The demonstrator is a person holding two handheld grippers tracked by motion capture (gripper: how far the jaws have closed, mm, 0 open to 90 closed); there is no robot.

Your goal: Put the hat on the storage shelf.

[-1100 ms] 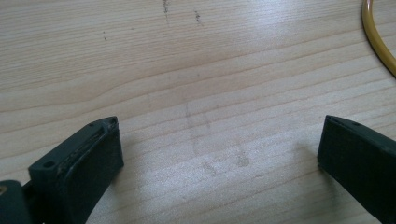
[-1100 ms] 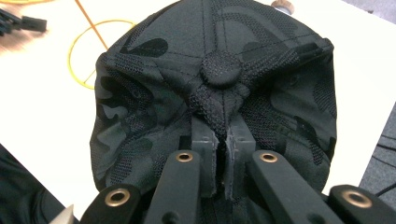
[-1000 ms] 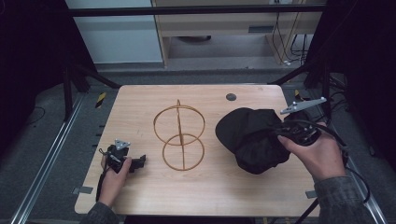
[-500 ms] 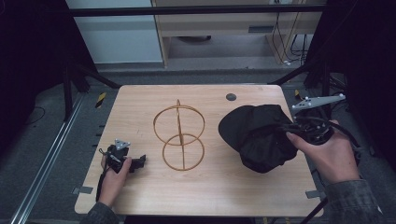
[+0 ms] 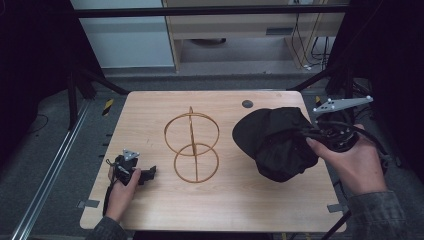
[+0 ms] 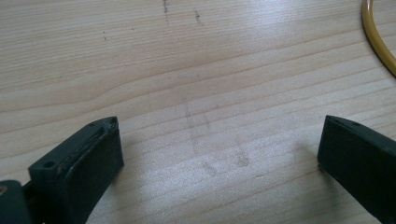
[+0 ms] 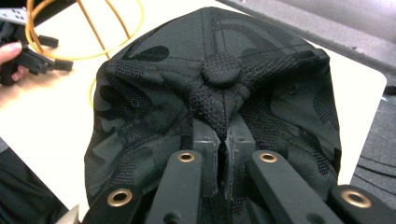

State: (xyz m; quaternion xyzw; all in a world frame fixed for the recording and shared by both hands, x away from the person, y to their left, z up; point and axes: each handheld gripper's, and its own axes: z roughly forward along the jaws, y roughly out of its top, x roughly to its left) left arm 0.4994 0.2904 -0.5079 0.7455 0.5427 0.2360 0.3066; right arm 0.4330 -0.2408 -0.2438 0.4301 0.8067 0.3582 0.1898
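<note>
The black cap (image 5: 276, 141) hung at the right side of the surface (image 5: 235, 200), pinched by the right tongs (image 5: 311, 137), whose jaws were closed on a fold of its mesh crown. In the right gripper view the two jaws met with fabric bunched between them just below the cap's top button (image 7: 221, 69), a detail too small to tell from above. Nearer the front left corner, the left tongs (image 5: 148, 173) rested low on the surface in the person's left hand (image 5: 122, 186), jaws standing wide apart with nothing between them; the left gripper view showed bare wood grain under them and a sliver of yellow wire at its upper right edge. Farther in, at the middle of the surface, stood the wire stand (image 5: 192, 145) of golden rings, holding nothing. Beyond it, a small dark round cap (image 5: 247, 104) sat near the far edge.
</note>
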